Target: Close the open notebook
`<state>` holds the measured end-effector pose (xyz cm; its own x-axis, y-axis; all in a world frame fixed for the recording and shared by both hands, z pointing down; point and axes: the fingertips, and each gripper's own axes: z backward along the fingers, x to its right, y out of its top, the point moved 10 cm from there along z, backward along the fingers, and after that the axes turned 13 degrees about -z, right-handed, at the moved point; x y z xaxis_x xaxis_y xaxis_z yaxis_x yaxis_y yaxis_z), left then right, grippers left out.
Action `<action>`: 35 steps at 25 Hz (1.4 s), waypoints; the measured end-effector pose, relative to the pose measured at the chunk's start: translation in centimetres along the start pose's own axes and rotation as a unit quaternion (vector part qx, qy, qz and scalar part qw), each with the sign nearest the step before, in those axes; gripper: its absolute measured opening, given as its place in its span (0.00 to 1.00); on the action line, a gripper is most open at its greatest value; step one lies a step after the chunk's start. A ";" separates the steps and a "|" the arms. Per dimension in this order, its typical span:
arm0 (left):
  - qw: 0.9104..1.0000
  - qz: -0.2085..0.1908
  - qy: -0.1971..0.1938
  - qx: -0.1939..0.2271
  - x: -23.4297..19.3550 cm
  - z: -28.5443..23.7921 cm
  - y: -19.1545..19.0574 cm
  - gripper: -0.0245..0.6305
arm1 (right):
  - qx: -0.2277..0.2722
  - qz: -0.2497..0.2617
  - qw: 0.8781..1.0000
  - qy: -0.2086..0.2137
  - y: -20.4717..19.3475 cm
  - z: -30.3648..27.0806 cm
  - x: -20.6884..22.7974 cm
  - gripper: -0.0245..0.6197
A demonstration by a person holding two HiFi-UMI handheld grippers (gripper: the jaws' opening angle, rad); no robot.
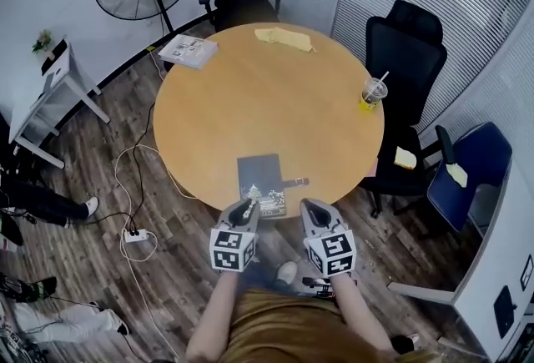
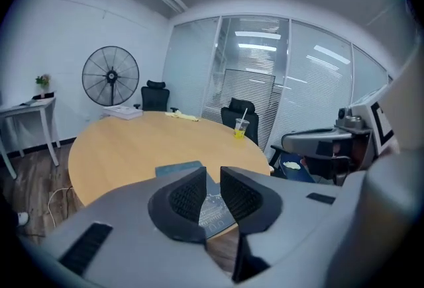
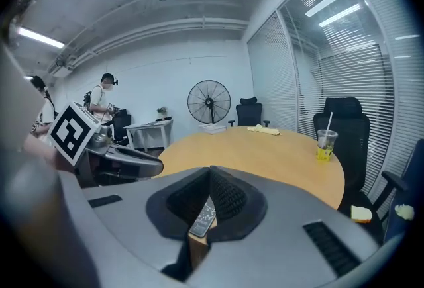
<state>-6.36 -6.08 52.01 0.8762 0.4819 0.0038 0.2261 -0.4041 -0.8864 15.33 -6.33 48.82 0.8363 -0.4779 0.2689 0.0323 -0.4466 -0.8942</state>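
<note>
The notebook (image 1: 260, 178) lies flat near the front edge of the round wooden table (image 1: 250, 94). Its cover is dark, with a pale printed picture at the near end, and a small dark tab sticks out on its right. My left gripper (image 1: 248, 207) hovers just off the table edge at the notebook's near left corner. In the left gripper view, that left gripper (image 2: 212, 171) shows a narrow gap with nothing in it, and the notebook (image 2: 177, 168) lies beyond. My right gripper (image 1: 310, 207) hangs right of the notebook. In its own view the right gripper (image 3: 211, 171) has its tips together, empty.
A cup of yellow drink with a straw (image 1: 373, 94) stands at the table's right edge. A yellow cloth (image 1: 285, 37) and a stack of papers (image 1: 188, 50) lie at the far side. Black chairs (image 1: 405, 61) ring the table. Cables and a power strip (image 1: 133, 234) lie on the floor.
</note>
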 end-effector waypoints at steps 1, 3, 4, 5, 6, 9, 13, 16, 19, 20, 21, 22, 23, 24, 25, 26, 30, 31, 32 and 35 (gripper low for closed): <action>1.000 0.003 0.005 0.009 -0.3 0.4 0.5 0.17 | 0.005 0.004 1.000 0.001 0.3 0.0 -0.2 0.05; 1.000 0.003 0.015 0.027 -0.6 1.4 1.3 0.17 | 0.014 0.010 1.000 0.005 0.9 -0.1 -0.6 0.05; 0.999 0.001 0.021 0.035 -0.8 1.9 1.7 0.17 | 0.018 0.013 1.000 0.007 1.1 -0.1 -0.9 0.05; 0.999 -0.001 0.027 0.043 -0.9 2.5 2.1 0.17 | 0.021 0.016 1.000 0.011 1.3 -0.1 -1.3 0.05; 0.998 -0.003 0.033 0.051 -0.9 3.0 2.4 0.17 | 0.025 0.018 0.999 0.013 1.5 -0.1 -1.7 0.05; 0.997 -0.002 0.042 0.067 -1.3 4.2 3.0 0.17 | 0.031 0.025 0.999 0.019 1.8 -0.1 -2.6 0.05; 0.996 0.003 0.053 0.076 -1.7 5.0 3.1 0.16 | 0.035 0.029 0.999 0.023 1.9 0.1 -3.1 0.05; 0.995 0.010 0.058 0.078 -1.9 5.3 2.8 0.16 | 0.036 0.030 0.999 0.020 1.8 0.3 -3.2 0.05; 0.995 0.012 0.059 0.077 -1.8 5.5 2.6 0.16 | 0.039 0.030 0.999 0.018 1.7 0.6 -3.2 0.05; 0.995 0.012 0.059 0.078 -1.8 5.6 2.6 0.16 | 0.040 0.030 0.999 0.018 1.7 0.7 -3.3 0.05; 0.995 0.011 0.059 0.078 -1.8 5.6 2.6 0.16 | 0.040 0.031 0.999 0.018 1.6 0.7 -3.3 0.05; 0.995 0.011 0.060 0.079 -1.7 5.6 2.6 0.16 | 0.041 0.031 0.999 0.018 1.6 0.8 -3.2 0.05; 0.995 0.011 0.060 0.079 -1.6 5.6 2.7 0.16 | 0.041 0.031 0.999 0.018 1.6 0.9 -3.2 0.05; 0.995 0.010 0.061 0.080 -1.6 5.6 2.7 0.16 | 0.040 0.030 0.999 0.017 1.5 1.0 -3.0 0.05; 0.995 0.009 0.062 0.079 -1.5 5.6 2.7 0.16 | 0.039 0.030 0.999 0.016 1.5 1.1 -2.9 0.05; 0.995 0.009 0.063 0.079 -1.5 5.6 2.7 0.16 | 0.038 0.029 0.999 0.016 1.4 1.1 -2.8 0.05; 0.995 0.007 0.064 0.077 -1.3 5.6 2.6 0.16 | 0.034 0.028 0.999 0.011 1.2 1.5 -2.4 0.05; 0.995 0.007 0.064 0.077 -1.2 5.6 2.5 0.16 | 0.033 0.028 0.999 0.009 1.1 1.5 -2.4 0.05; 0.995 0.007 0.064 0.076 -1.2 5.5 2.4 0.16 | 0.032 0.028 0.999 0.008 1.1 1.5 -2.4 0.05; 0.995 0.007 0.062 0.074 -1.2 5.5 2.2 0.16 | 0.034 0.028 0.999 0.008 1.1 1.5 -2.4 0.05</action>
<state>-9.23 -3.23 47.47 0.9270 0.3729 0.0407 0.1566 -0.2861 -0.9453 14.13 -4.54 46.65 0.8288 -0.5133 0.2227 0.0231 -0.3663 -0.9302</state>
